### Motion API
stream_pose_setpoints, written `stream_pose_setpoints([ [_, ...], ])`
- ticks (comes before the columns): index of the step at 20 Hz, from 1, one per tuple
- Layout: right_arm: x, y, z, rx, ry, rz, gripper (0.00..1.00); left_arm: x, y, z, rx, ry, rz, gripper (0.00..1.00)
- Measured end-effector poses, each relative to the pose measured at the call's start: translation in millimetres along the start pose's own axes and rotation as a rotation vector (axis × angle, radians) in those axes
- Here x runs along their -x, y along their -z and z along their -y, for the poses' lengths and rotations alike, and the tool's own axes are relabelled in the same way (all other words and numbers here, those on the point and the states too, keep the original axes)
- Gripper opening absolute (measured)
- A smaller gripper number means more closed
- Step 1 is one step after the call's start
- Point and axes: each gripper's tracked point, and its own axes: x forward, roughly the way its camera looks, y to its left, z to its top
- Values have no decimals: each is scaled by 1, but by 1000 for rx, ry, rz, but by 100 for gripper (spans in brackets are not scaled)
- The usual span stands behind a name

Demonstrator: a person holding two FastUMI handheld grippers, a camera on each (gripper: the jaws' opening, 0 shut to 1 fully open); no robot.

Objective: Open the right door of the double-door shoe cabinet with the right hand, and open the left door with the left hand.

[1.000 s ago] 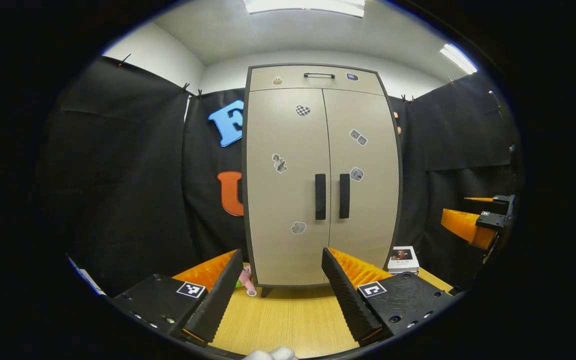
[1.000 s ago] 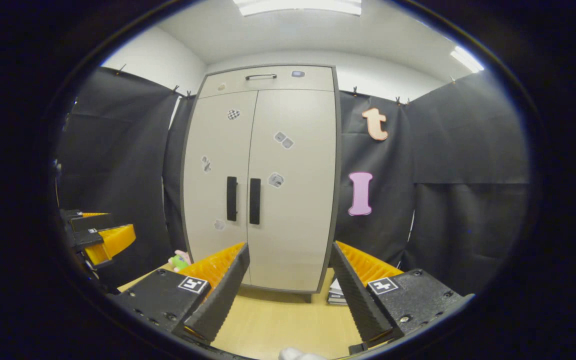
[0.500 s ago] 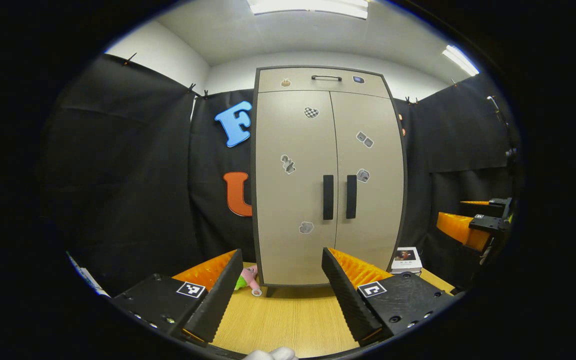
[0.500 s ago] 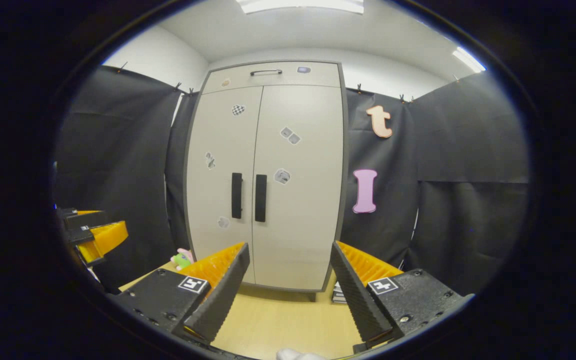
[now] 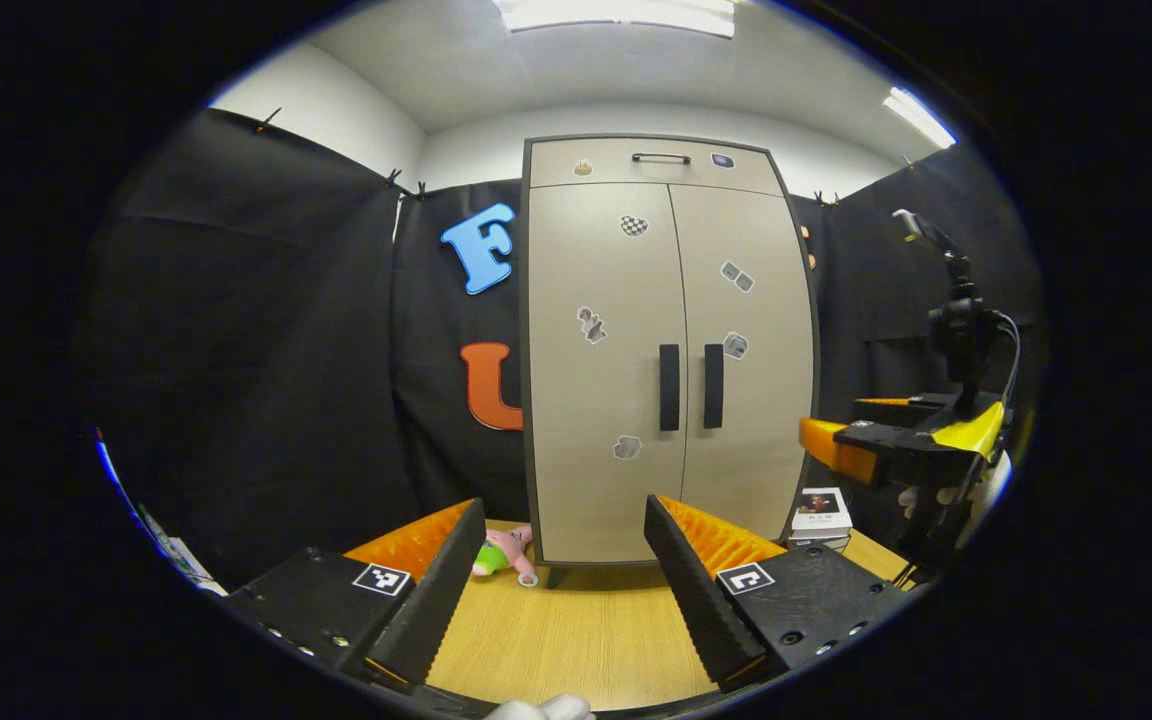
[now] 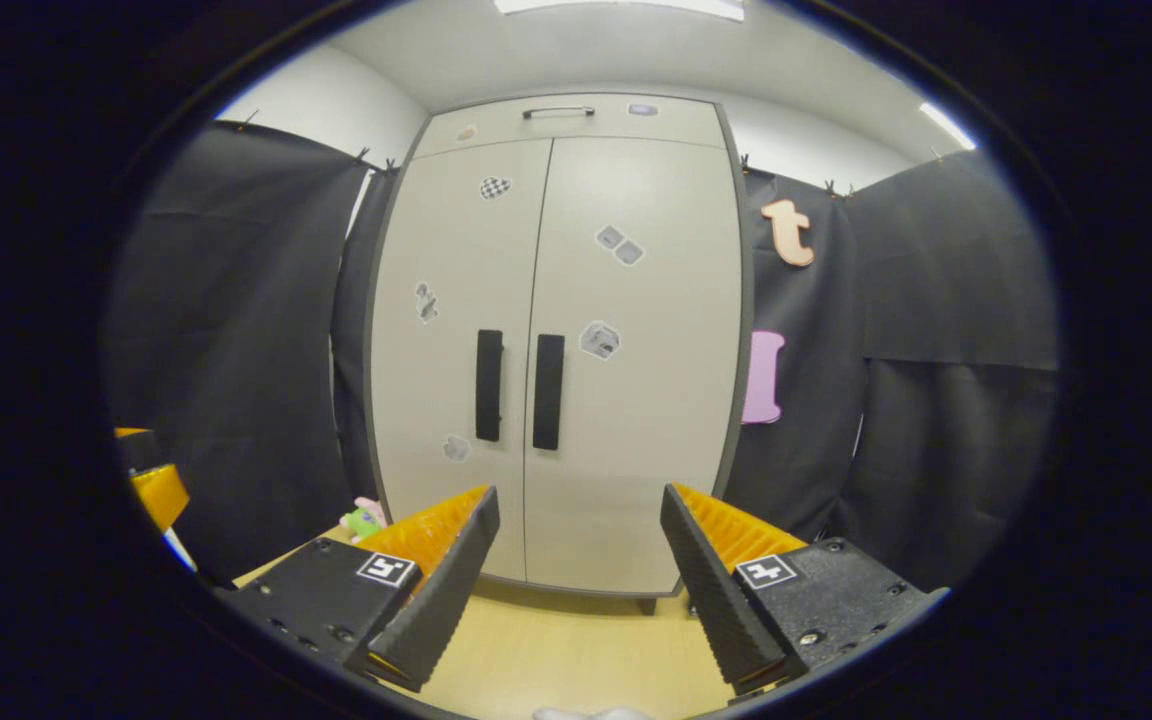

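1. I found the shoe cabinet [image 6: 556,340] upright on the wooden surface [image 5: 576,640], both doors shut, the right door handle [image 6: 548,391] and left door handle [image 6: 489,385] side by side at the centre seam.
2. My right claw [image 6: 576,570] stood spread and empty, well short of the doors; my left claw [image 5: 556,580] likewise gaped, holding nothing.
3. I judged the right door came first: align the spread fingers on either side of its handle, clamp, then pull in an arc about the outer hinge.
4. Risk noted: catching both handles at once.
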Motion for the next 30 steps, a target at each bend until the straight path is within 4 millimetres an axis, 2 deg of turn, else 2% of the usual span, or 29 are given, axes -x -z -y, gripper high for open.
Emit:
stream_pose_setpoints([
  [4,-58,-23,-16,3,-4,30,100,3,4,-7,4,-41,-16,95],
  [7,-103,-31,-23,-4,8,20,99,2,4,-11,15,-66,-26,95],
  [9,-132,-34,-24,-5,24,12,96,0,3,-17,17,-91,-27,96],
  [12,-170,-34,-30,4,22,-11,83,-3,3,-26,13,-143,-33,96],
  [15,-194,-34,-36,8,9,-27,80,2,3,-27,17,-177,-32,96],
  [18,-208,-37,-37,-14,15,-40,73,-6,3,-34,23,-199,-34,96],
  [21,-211,-42,-37,-63,47,-32,64,-17,1,-40,22,-210,-39,96],
  [22,-211,-42,-35,-64,69,-38,59,-22,-1,-43,21,-211,-39,96],
  [23,-211,-41,-33,-67,89,-40,48,-25,-3,-43,22,-210,-37,96],
  [25,-212,-41,-34,-73,93,-37,37,-26,-2,-44,26,-206,-34,96],
  [27,-211,-40,-31,-56,73,-36,32,-25,0,-43,36,-197,-35,96],
  [30,-209,-39,-31,-63,30,-42,30,-24,-1,-41,46,-171,-30,96],
])
